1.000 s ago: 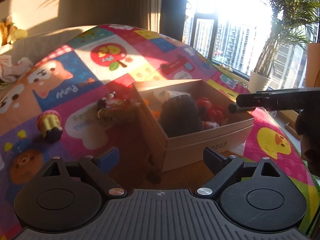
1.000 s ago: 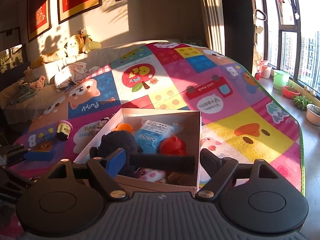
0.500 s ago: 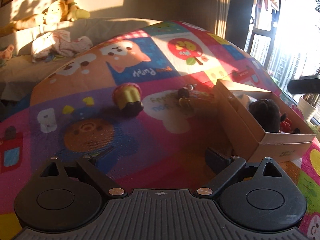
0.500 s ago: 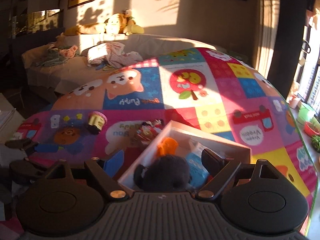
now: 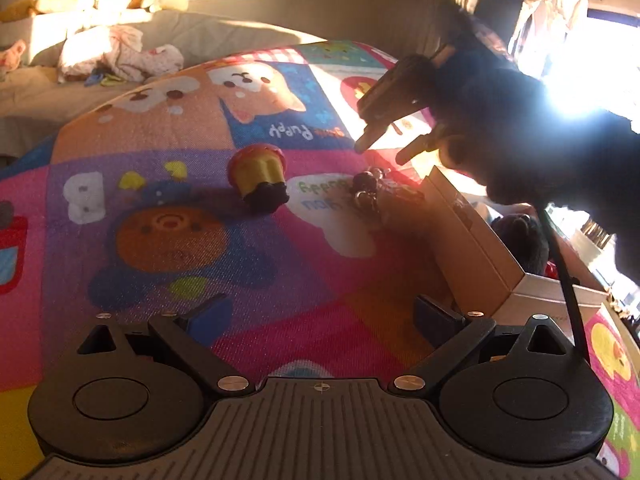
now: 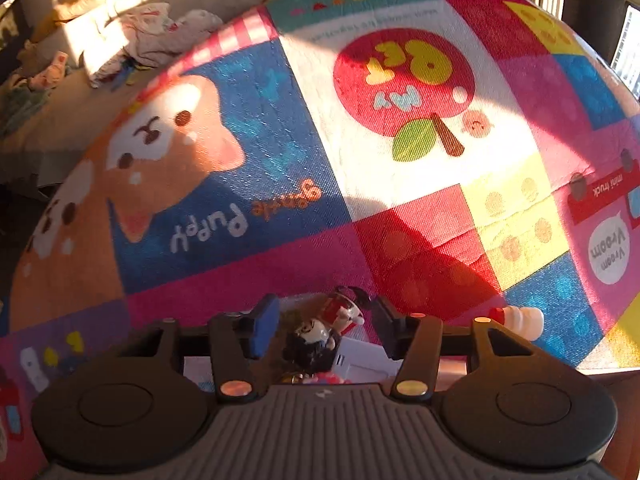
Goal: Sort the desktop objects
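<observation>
On the colourful play mat (image 5: 168, 184) stands a cupcake-shaped toy (image 5: 260, 178), yellow with a red top and dark base. To its right, beside the cardboard box (image 5: 476, 248), lies a bunch of small keychain figures (image 5: 372, 192). My left gripper (image 5: 320, 312) is open and empty, low over the mat short of both. My right gripper (image 5: 382, 152) points down over the figures. In the right wrist view its jaws (image 6: 324, 326) are closing around a black-haired figure (image 6: 316, 338); the pads stand clear of it.
The box holds a black plush toy (image 5: 520, 236) and other items. A small white and red object (image 6: 520, 320) lies right of the right gripper. A sofa (image 5: 200, 36) with clothes and plush toys runs along the back. Bright window glare fills the right.
My right gripper swung left from over the box to above the keychain figures, and its jaws narrowed. The left gripper turned left from the box toward the cupcake toy and sank a little.
</observation>
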Demonstrator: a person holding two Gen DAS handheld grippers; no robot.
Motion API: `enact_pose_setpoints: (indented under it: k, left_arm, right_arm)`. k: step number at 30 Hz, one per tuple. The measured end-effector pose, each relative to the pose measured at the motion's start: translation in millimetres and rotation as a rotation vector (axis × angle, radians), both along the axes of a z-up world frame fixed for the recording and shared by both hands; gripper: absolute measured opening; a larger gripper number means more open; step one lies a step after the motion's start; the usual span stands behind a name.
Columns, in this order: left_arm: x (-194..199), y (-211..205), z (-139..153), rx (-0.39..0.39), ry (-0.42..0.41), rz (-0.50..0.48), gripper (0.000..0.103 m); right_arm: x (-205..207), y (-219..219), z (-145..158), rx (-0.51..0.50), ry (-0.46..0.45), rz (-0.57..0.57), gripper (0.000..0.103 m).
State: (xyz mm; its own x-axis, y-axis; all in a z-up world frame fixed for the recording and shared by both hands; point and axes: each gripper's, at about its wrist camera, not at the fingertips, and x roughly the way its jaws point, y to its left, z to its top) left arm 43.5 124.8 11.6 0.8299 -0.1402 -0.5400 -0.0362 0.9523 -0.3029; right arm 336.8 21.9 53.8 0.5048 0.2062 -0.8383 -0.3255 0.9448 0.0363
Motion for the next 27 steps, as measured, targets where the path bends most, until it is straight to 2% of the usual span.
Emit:
enact_pose_setpoints:
  k: [1,3,4,7,10,12,13,15,17,19,24,27]
  left_arm:
    - [0.8,2.7,-1.2,-0.016,0.005,0.005,0.1]
    - [1.7,6.9,-2.6,-0.041,0.012,0.01,0.1]
    - [1.7,8.0,-3.0,-0.049,0.014,0.01,0.1]
    - [0.9,8.5,-3.0,-0.055,0.008,0.004,0.101]
    - [0.3,8.5,-2.7,-0.06,0.005,-0.003,0.101]
    - [-0.1,9.5,-2.9,-0.067,0.005,-0.006,0.101]
    - [0.1,9.2,-3.1,-0.067,0.006,-0.006,0.101]
    - [0.5,7.5,-2.9,-0.06,0.009,-0.008,0.101]
    - [0.0,4.9,-2.3,-0.047,0.008,-0.014,0.101]
    - [-0.7,2.1,-2.0,-0.034,0.008,-0.025,0.101]
    - [-3.8,-5.7,-1.0,0.008,-0.004,-0.061,0.101]
    - [-2.0,-5.9,-1.8,0.003,0.001,-0.064,0.101]
  right_arm:
    - [7.0,5.3,-6.0,-0.017,0.013,-0.008,0.064]
    - [18.3,14.3,-16.3,-0.043,0.017,-0.02,0.064]
    - [20.0,18.5,-19.5,-0.054,0.024,-0.005,0.059]
    - [11.6,26.0,-22.7,-0.075,0.054,0.073,0.034]
    - [-16.3,19.7,-15.5,-0.017,0.115,0.142,0.034]
    - [-46.5,12.8,-6.6,0.038,0.2,0.243,0.034]
    - [-60.9,9.5,0.7,0.054,0.217,0.299,0.034]
    - [-84.8,1.5,21.5,0.051,0.147,0.359,0.037]
    - [-92.3,-4.8,36.6,0.019,0.067,0.349,0.05]
    - [-90.2,-8.5,41.4,-0.024,0.019,0.318,0.057]
    - [-74.8,-12.1,15.3,-0.047,0.085,0.301,0.057]
    - [-78.8,-4.6,-1.4,-0.106,0.072,0.329,0.058]
